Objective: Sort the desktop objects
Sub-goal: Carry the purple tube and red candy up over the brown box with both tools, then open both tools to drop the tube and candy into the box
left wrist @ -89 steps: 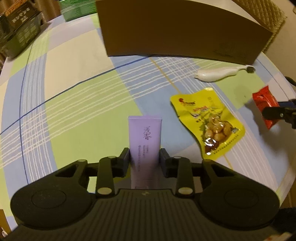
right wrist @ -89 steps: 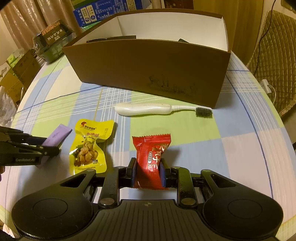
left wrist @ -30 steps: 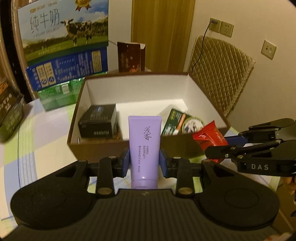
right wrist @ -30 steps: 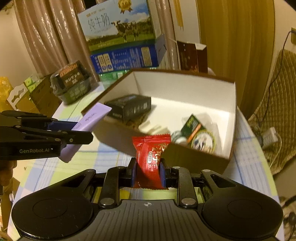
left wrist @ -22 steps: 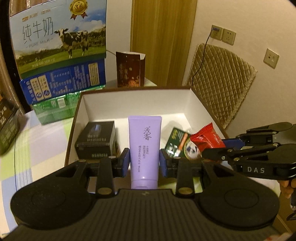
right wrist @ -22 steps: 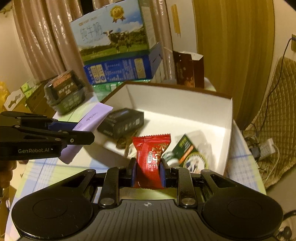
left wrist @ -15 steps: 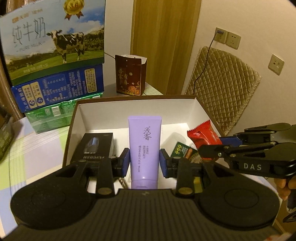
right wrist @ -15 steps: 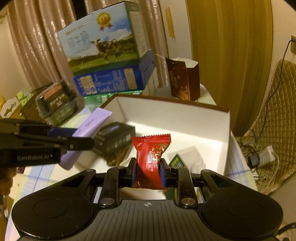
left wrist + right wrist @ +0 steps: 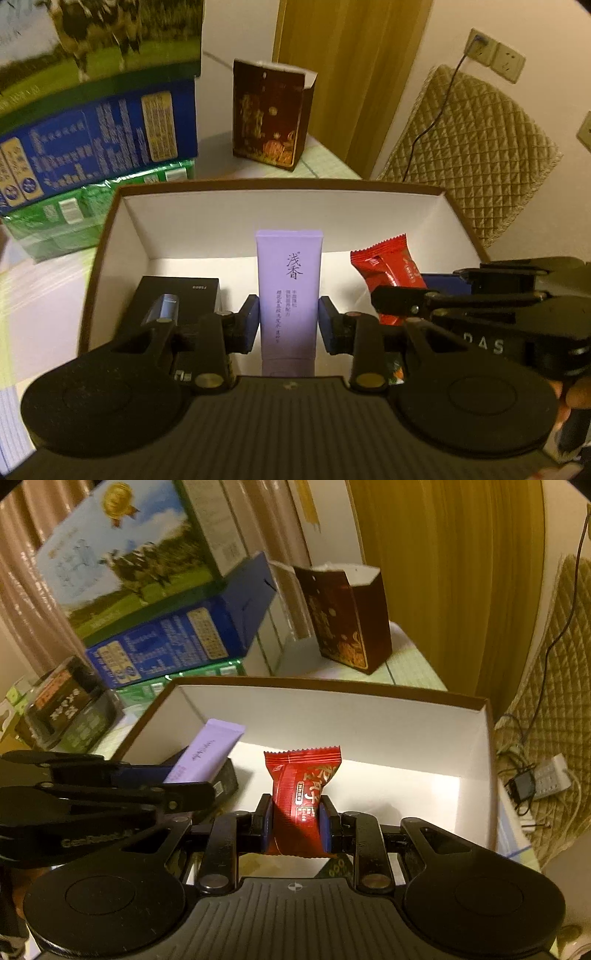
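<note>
Here, left fingers [image 9: 248, 325] clamp a smooth purple tube [image 9: 289, 291]; right fingers [image 9: 266, 823] clamp a crinkly red sachet [image 9: 301, 797].

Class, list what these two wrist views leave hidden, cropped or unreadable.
- Left wrist: black box, near end hidden behind the left gripper.
- Right wrist: green packet, mostly hidden under the right gripper.
- Both: purple tube small print too small.
- Cardboard box, near wall hidden.

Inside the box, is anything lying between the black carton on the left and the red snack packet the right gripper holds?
Only the purple tube, clamped in the left gripper, stands between the black carton and red packet; left wrist view.
</note>
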Available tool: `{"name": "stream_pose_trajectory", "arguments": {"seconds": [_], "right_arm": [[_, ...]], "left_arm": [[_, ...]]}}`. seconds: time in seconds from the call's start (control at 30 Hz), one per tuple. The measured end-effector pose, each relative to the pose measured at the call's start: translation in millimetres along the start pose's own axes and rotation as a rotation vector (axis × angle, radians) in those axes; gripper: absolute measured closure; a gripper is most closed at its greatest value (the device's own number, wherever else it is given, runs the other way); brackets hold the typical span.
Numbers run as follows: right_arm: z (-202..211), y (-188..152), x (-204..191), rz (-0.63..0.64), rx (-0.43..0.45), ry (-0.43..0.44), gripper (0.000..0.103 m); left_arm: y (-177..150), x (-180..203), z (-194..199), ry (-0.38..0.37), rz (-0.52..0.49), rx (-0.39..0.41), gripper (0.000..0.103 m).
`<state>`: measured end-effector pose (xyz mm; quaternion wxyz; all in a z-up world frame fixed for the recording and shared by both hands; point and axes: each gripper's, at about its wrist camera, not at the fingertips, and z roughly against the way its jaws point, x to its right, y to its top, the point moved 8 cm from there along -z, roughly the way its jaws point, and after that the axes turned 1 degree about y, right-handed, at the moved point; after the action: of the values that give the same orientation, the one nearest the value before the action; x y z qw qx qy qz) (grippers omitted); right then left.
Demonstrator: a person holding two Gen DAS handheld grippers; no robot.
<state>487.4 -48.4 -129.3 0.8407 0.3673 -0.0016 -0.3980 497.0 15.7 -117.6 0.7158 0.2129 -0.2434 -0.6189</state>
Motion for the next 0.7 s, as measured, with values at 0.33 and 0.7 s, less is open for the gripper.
{"name": "stream_pose_trajectory", "arguments": {"seconds": [0.33,0.7], "right_arm": [[-33,8,13,-0.061,-0.046,-0.008,0.081],[-49,6,15,-0.077,-0.075,-0.011,0.081]], "left_arm": [[9,-13,-47,0.015,0.029,-0.073,0.074],[7,-24,-70,0.019,0.072,-0.115,0.076]]}}
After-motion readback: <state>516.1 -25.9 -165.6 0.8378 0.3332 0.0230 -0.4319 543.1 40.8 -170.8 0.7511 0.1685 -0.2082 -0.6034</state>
